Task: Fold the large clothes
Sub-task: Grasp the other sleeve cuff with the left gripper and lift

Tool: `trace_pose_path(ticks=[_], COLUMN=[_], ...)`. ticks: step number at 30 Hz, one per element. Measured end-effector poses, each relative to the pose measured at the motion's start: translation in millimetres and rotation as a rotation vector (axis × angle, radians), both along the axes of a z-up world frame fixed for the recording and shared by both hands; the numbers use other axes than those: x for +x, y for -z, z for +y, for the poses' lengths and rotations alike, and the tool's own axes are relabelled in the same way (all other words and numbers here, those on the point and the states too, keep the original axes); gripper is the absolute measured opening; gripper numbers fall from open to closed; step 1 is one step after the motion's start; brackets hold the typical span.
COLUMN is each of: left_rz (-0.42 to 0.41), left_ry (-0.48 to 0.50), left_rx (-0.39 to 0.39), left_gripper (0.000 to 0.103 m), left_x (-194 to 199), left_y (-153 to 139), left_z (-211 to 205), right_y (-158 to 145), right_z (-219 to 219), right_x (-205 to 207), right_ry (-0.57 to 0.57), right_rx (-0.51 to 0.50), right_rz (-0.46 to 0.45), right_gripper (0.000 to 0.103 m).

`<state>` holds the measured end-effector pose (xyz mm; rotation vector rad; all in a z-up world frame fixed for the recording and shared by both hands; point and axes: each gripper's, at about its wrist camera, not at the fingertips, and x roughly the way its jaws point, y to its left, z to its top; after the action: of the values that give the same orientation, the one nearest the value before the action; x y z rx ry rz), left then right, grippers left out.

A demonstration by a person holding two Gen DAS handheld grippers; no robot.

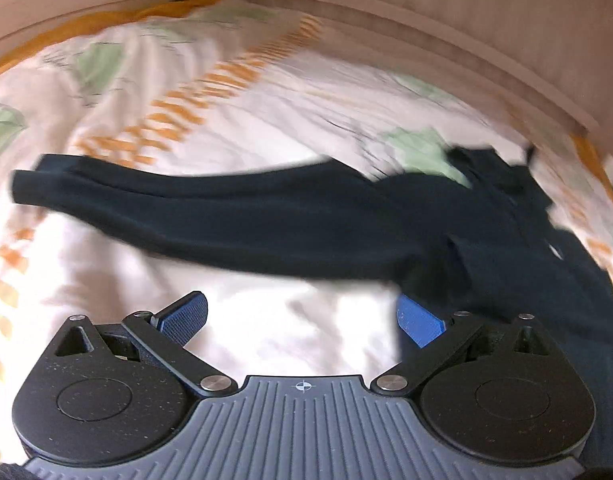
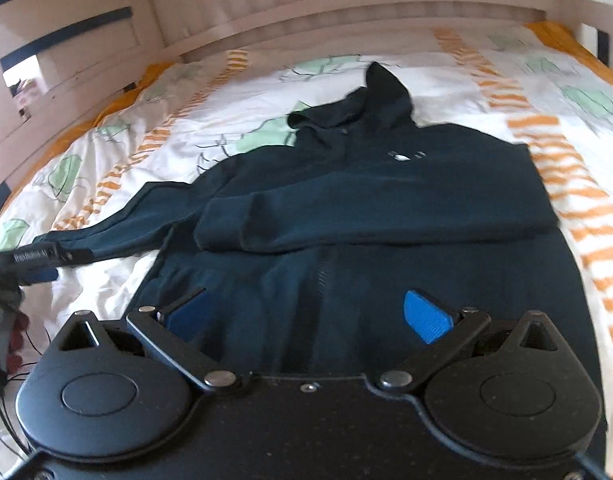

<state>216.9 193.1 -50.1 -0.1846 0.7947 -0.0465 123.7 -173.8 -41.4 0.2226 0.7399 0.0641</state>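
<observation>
Across the middle of the bed [image 2: 506, 64] lies a dark hoodie [image 2: 386, 200], hood toward the headboard [image 2: 346, 4], hem at the near edge. One sleeve [image 2: 346, 216] is already folded across the chest; the other sleeve [image 1: 210, 212] stretches out flat toward the bed's left side. It looks like thick, soft knit: limp, fairly heavy for cloth, not slippery, likely to sag and drag on the duvet [image 1: 266, 100] when lifted. Best holds are probably the outstretched sleeve's cuff [image 1: 30, 184], then the hem corners. Left gripper [image 1: 302, 320] hovers near that sleeve, jaws apart and empty. Right gripper [image 2: 306, 316] hangs over the hem, jaws wide apart, nothing between them.
</observation>
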Motion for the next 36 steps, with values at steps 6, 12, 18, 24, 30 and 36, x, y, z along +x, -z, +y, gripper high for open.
trace_pose_path(ticks=[6,12,18,24,30,36], left_rz=[0.001,0.037,0.075,0.069,0.017,-0.071], left_ry=[-0.145,-0.291,-0.391,-0.451,-0.467,-0.384], left_rx=[-0.010,-0.050,-0.145,-0.226,-0.241,-0.207], left_gripper=[0.103,0.103,0.101,0.063,0.026,0.020], left_x=[28,51,74,81,70,63], left_y=[-5,4,24,32,27,-3], left_z=[54,111,144,166,179,166], right_y=[0,5,16,20,22,28], right_z=[25,38,46,50,59,82], right_x=[18,35,50,66,94,136], right_ry=[-0.048,-0.078,-0.095,-0.114,-0.125,-0.163], right_rx=[-0.047,-0.052,-0.048,-0.064,-0.063,-0.109], right_rz=[-0.016,-0.015,0.002,-0.010,-0.035,-0.088], right_gripper=[0.102,0.102,0.102,0.102,0.102,0.102])
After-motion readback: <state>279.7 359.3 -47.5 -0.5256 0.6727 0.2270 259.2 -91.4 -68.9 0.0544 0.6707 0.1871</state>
